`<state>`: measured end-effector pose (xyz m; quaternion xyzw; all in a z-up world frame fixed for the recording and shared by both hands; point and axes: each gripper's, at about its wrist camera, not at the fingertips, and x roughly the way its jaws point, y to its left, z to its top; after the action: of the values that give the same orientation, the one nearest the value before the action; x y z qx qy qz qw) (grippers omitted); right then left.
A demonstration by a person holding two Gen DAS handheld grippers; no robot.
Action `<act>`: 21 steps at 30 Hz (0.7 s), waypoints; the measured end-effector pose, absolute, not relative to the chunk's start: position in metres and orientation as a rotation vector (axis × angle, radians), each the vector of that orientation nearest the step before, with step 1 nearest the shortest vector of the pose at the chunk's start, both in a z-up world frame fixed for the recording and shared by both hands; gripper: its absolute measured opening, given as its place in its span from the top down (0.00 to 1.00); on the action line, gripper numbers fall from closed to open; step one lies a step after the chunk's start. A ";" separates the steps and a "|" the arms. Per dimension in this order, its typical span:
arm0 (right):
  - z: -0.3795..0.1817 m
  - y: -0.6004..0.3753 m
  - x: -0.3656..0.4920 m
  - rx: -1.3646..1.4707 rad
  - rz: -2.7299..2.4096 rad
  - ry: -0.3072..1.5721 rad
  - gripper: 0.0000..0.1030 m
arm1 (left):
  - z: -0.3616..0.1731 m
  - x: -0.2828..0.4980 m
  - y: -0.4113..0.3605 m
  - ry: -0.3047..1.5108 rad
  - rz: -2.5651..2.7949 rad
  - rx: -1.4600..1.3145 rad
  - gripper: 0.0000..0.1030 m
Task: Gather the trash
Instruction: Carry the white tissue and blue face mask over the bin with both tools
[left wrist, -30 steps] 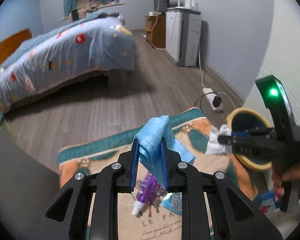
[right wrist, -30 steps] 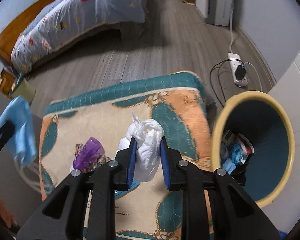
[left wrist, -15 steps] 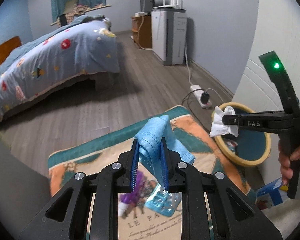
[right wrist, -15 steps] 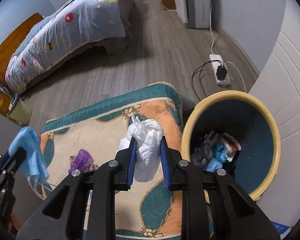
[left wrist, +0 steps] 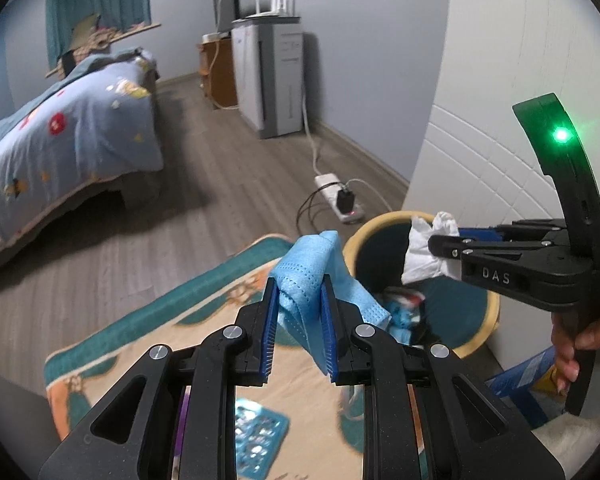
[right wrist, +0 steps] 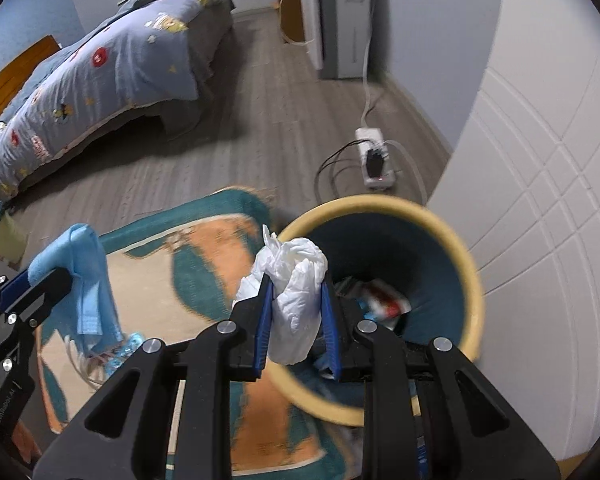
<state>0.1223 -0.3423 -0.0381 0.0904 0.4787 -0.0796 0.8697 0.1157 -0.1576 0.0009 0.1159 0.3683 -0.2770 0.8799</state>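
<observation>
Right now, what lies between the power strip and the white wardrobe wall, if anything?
Only bare wooden floor and a thin white cable looping off the power strip toward the white wardrobe wall. The right wrist view shows it best.

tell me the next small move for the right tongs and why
Probably carry the right tongs slightly farther over the bin, then open them: the white crumpled tissue they grip hangs at the near rim, not clearly over the opening.

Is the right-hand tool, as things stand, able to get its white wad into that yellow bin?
Probably yes. The right gripper, jaws shut on the white wad, hangs over the open bin; nothing blocks the drop.
</observation>
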 end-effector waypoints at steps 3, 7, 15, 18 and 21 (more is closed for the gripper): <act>-0.036 -0.359 0.120 0.166 -0.178 0.989 0.78 | 0.002 0.111 -0.167 0.756 -0.598 0.230 0.79; -0.040 -0.383 0.119 0.097 -0.212 0.983 0.78 | -0.007 0.103 -0.186 0.772 -0.635 0.258 0.79; -0.064 -0.434 0.122 0.235 -0.221 1.067 0.78 | -0.036 0.094 -0.223 0.831 -0.700 0.305 0.79; -0.072 -0.443 0.122 0.237 -0.233 1.096 0.78 | -0.042 0.094 -0.233 0.840 -0.716 0.315 0.79; -0.077 -0.449 0.121 0.195 -0.257 1.118 0.78 | -0.051 0.097 -0.243 0.866 -0.728 0.313 0.79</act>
<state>0.1210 -0.4491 -0.0771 0.0922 0.5281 -0.1213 0.8354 0.0970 -0.2433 -0.0505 0.1478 0.4087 -0.3436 0.8325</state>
